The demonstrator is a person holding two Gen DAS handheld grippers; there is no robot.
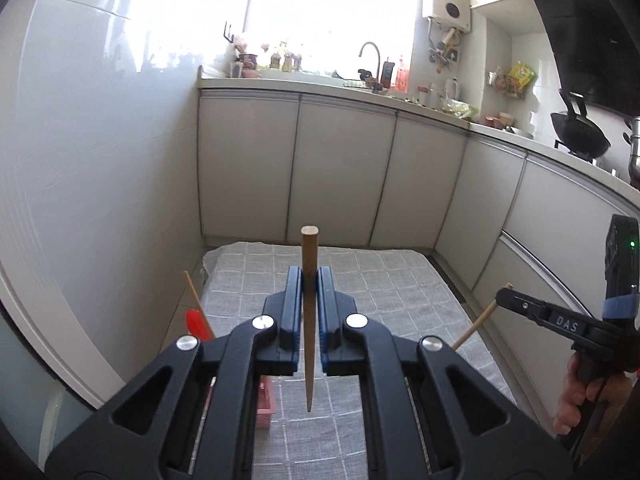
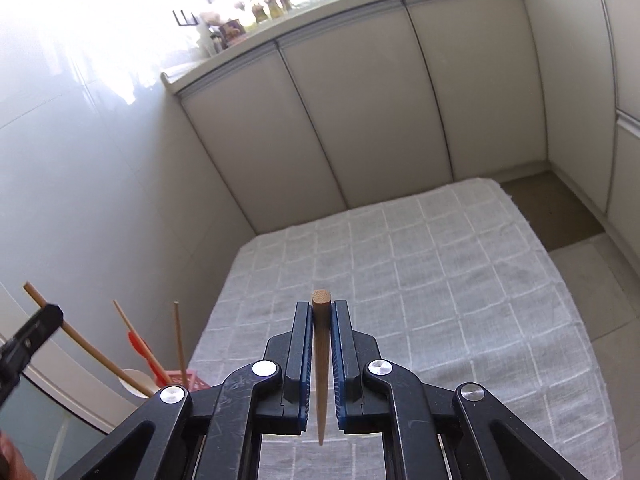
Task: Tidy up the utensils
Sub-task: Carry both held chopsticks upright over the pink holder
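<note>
Left wrist view: the left hand-held gripper point(image 1: 309, 280) pinches a chopstick point(image 1: 308, 320) upright above the table point(image 1: 400, 280). Gripped mid-length, it could pivot or slip while carried. The pink holder point(image 1: 267, 404) is mostly hidden behind the jaws.

Right wrist view: the right hand-held gripper point(image 2: 321, 312) pinches a second chopstick point(image 2: 321, 360) — same risk. The holder's point(image 2: 196, 380) opening is cut off, so aiming is guesswork.

The right hand-held gripper point(image 2: 321, 312) pinches a wooden chopstick point(image 2: 321, 368) between its blue pads above the grey checked cloth point(image 2: 440, 272) on the tabletop. At lower left, a pink holder point(image 2: 192, 380) carries more chopsticks beside the left hand-held gripper point(image 2: 40, 328).
</note>
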